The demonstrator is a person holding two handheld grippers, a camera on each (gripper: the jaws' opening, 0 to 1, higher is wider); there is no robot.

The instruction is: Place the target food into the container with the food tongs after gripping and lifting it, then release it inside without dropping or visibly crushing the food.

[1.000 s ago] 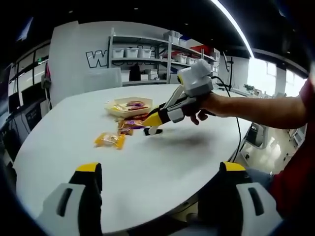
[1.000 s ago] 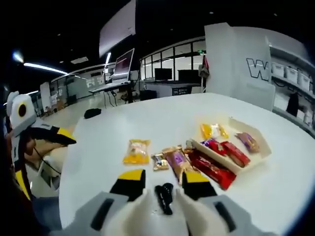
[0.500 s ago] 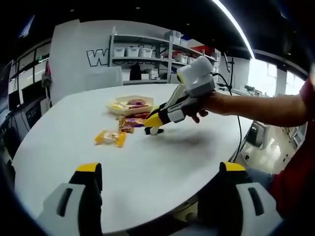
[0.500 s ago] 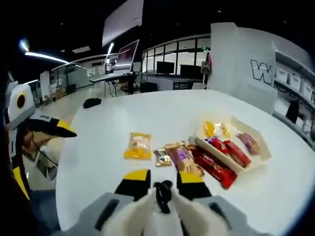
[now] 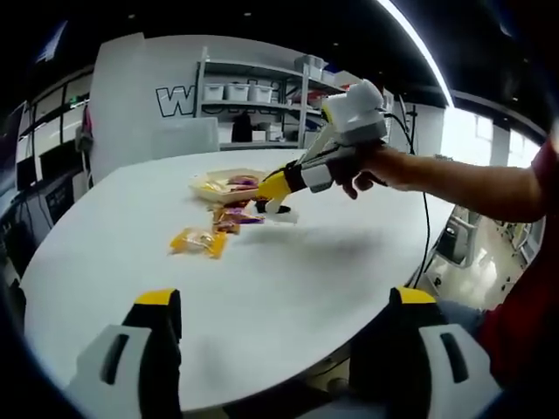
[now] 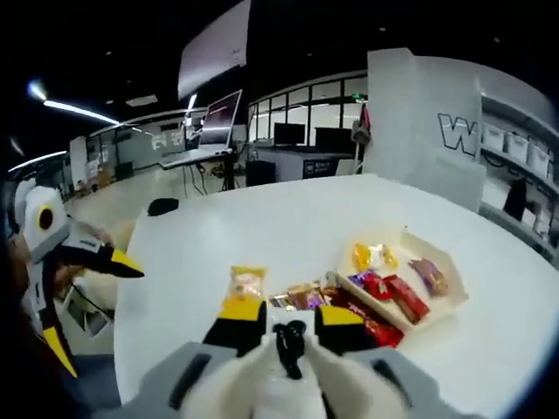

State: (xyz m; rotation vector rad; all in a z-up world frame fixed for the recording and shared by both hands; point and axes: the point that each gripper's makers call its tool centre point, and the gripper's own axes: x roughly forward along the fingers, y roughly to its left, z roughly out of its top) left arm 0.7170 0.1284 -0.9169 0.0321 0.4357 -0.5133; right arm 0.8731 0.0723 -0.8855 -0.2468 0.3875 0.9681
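My right gripper (image 6: pixel 291 319) is shut on a pair of black food tongs (image 6: pixel 291 342) that stick out between its yellow-tipped jaws. In the left gripper view a hand holds the right gripper (image 5: pixel 272 190) in the air, and the tongs (image 5: pixel 278 209) hang just above the table beside the wrapped snacks. A beige tray (image 6: pixel 441 301) holds several wrapped snacks. A yellow packet (image 6: pixel 244 284) lies apart on the table, with brown and red packets (image 6: pixel 371 327) between it and the tray. My left gripper (image 5: pixel 284 301) is wide open near the table's edge, holding nothing.
The round white table (image 5: pixel 306 279) has much bare surface in front of the yellow packet (image 5: pixel 199 241) and the tray (image 5: pixel 223 183). Shelves with white bins stand behind it. The left gripper (image 6: pixel 87 301) hovers off the table's edge in the right gripper view.
The right gripper's jaws closed in on the black tongs, then rose off the table and moved toward the tray. The left gripper has stayed still and open.
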